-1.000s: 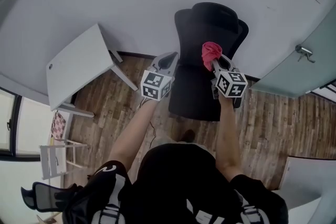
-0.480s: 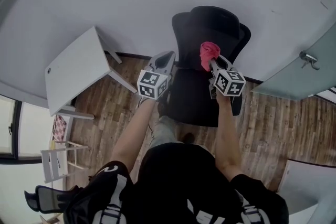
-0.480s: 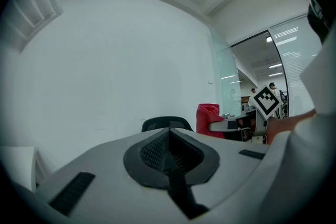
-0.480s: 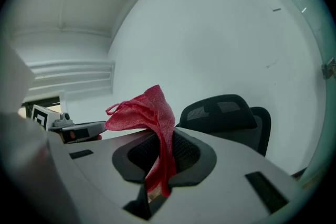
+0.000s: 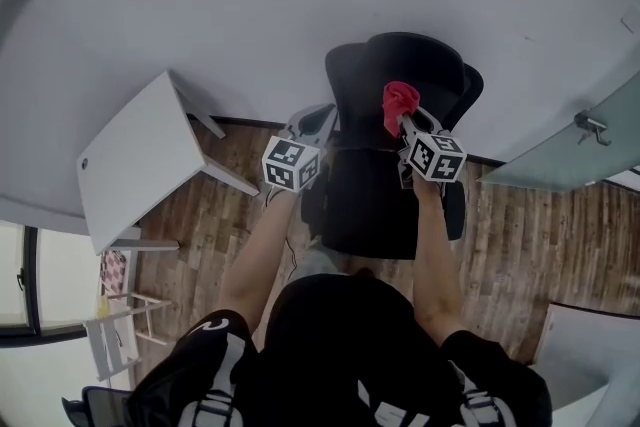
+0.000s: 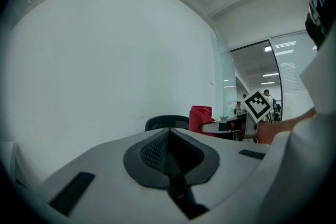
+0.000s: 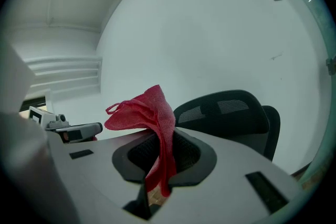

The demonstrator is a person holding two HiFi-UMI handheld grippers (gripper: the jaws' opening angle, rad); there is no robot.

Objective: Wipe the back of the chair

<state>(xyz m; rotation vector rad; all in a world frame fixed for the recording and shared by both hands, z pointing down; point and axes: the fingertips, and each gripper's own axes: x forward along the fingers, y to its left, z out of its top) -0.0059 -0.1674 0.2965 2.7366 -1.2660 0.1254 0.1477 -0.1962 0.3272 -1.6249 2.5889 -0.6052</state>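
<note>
- Grips a red cloth (image 5: 400,99) tight between the jaws of the right gripper (image 5: 406,121), with the cloth bunched up above them.
- Keeps the cloth by the top of the black chair back (image 5: 420,65), much as a second ago; cannot tell if touching.
- Holds the left gripper (image 5: 322,115) with jaws pressed together on nothing, just beside the chair's left edge, same as before.
- Shows the white table (image 5: 130,160) a bit further left in the head view now.

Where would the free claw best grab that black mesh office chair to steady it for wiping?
Probably the black mesh office chair's upright side rim, coming from the left claw's side: that edge looks narrow enough to pinch, whereas the broad backrest is not. That claw is shut now and must open first.
</note>
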